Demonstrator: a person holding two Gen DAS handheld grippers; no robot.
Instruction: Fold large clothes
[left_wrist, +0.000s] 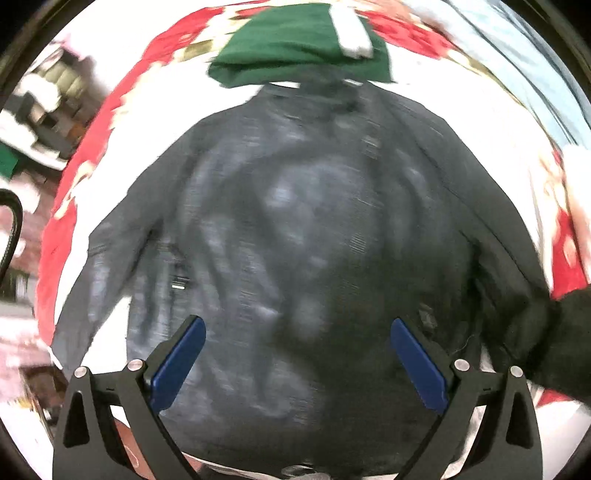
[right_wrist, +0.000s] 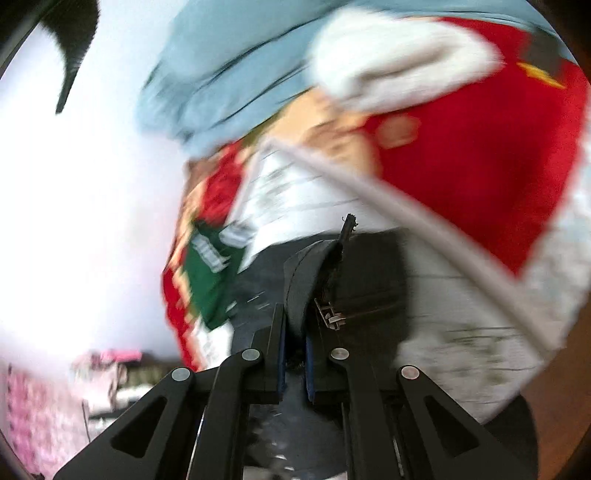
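Dark grey denim, the jacket (left_wrist: 295, 229) lies spread flat on the red-and-white floral bed cover (left_wrist: 122, 96), its long axis running away from me with the collar at the far end, touching a folded green garment (left_wrist: 295, 48). My left hand-held gripper (left_wrist: 295, 365) hangs above the hem, blue pads wide apart and holding nothing. My right hand-held gripper (right_wrist: 294, 363) is pinched tight on a fold of the jacket's edge (right_wrist: 306, 280), by a metal buckle (right_wrist: 330, 314).

Dark charcoal-grey jacket (left_wrist: 295, 229) with faint paler mottling, folded deep green garment (left_wrist: 295, 44) beyond it, white bedspread (left_wrist: 155, 122) patterned with red flowers, pale blue cloth (right_wrist: 229, 85) ahead of right gripper, blue pads (left_wrist: 177, 365) on black fingers
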